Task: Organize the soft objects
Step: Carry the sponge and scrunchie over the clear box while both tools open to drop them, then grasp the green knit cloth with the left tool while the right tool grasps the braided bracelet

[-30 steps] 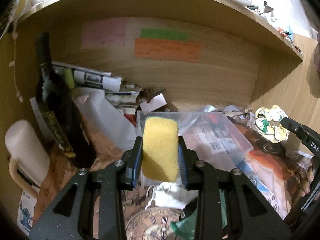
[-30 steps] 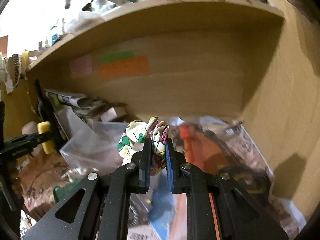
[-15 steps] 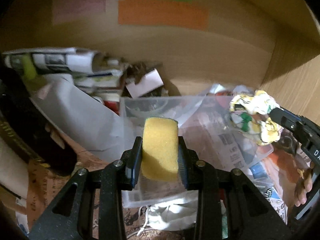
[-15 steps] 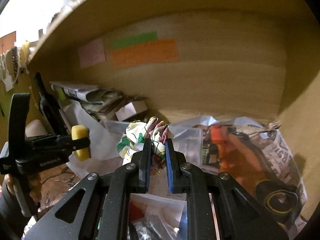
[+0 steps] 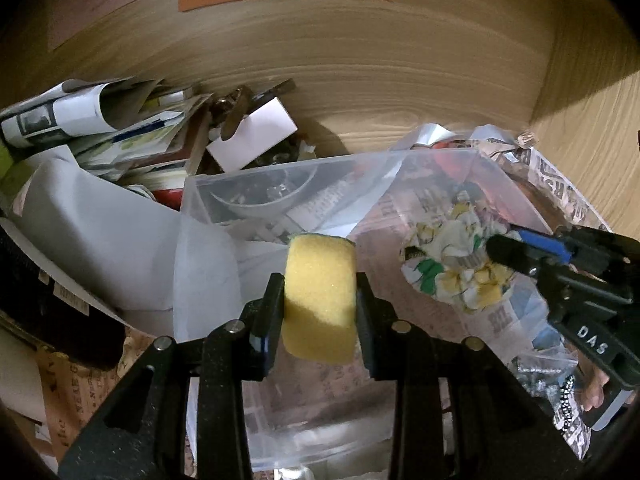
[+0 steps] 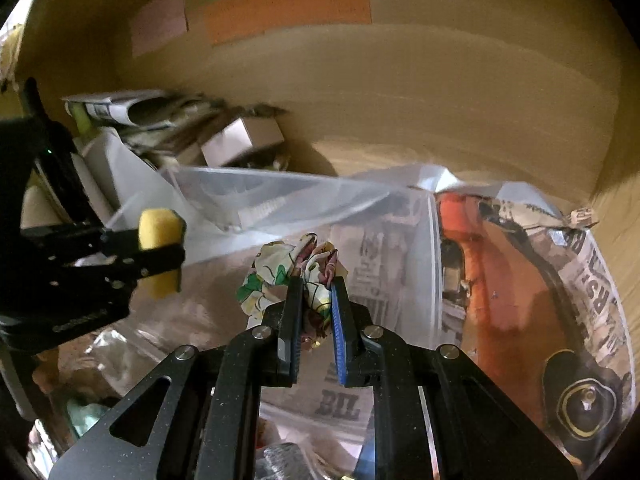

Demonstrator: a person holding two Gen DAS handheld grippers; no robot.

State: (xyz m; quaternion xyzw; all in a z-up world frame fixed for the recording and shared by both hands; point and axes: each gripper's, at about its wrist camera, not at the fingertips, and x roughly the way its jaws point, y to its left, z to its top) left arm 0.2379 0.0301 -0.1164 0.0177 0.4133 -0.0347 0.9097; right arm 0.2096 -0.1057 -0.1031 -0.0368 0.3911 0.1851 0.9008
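My left gripper [image 5: 320, 284] is shut on a yellow sponge [image 5: 320, 296] and holds it over a clear plastic bin [image 5: 248, 180]. The sponge also shows at the left of the right wrist view [image 6: 158, 232]. My right gripper [image 6: 316, 284] is shut on a crumpled floral cloth [image 6: 280, 272] and holds it above the same bin [image 6: 256, 188]. The cloth shows at the right of the left wrist view [image 5: 452, 260], with the right gripper [image 5: 512, 252] behind it.
I am inside a wooden shelf compartment with coloured paper notes [image 6: 288, 0] on the back wall. Rolled newspapers [image 5: 72, 116] and a small white box [image 5: 256, 136] lie at the back left. Crumpled newspaper [image 6: 520, 280] lines the right side. A clear bag [image 5: 552, 368] lies front right.
Both grippers have moved forward and deeper into the shelf compartment, now over the clear bin. The sponge and the cloth stay gripped.
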